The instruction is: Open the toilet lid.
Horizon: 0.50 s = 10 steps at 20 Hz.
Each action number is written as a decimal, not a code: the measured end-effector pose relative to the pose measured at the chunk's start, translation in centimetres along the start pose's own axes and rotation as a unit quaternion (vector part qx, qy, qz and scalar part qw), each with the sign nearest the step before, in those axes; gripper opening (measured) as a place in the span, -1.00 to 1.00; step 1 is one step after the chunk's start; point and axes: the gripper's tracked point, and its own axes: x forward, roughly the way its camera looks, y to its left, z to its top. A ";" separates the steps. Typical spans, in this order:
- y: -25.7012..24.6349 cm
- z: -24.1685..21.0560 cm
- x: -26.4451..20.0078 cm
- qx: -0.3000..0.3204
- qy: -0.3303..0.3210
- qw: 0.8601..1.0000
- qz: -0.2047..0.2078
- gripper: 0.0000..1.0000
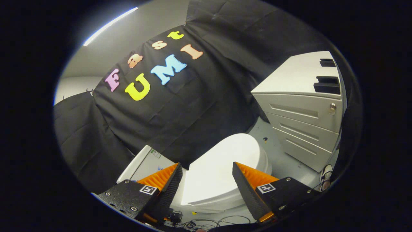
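Below, seen from above and at a tilt: a white toilet with its lid (222, 164) shut flat over the bowl. Lid lying beyond and between the two fingers of the gripper (207, 172), well under them, with a clear gap of air from fingertips to lid. Rounded front of the lid pointing away, toward a pale floor (283, 161); hinge end nearer, just ahead of the left finger. Toilet tank (145, 162), white and boxy, partly hidden behind the left finger (167, 180), set against the black cloth wall (199, 106).

Fingers spread wide apart, the gap between them about as broad as the lid seen through it. Nothing held, nothing touched; both ribbed inner faces bare and facing each other across the lid. Right finger (246, 188) overlapping the lid's side edge in the view, yet whether above it or level with it cannot be told for certain.

To the right, beyond the right finger: a pale grey drawer cabinet (305, 119) with three drawer fronts, standing on the floor, apart from the toilet. Near the fingers' bases, a tangle of dark cables (206, 222) on the floor.
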 end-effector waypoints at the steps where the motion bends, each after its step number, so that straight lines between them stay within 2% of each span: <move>1: -0.1 -0.7 0.3 0.009 0.008 1.000 -0.001 0.93; 5: -1.3 -4.4 1.1 0.038 0.044 0.998 -0.019 0.91; 10: -4.0 -10.2 2.2 0.096 0.108 0.988 -0.058 0.92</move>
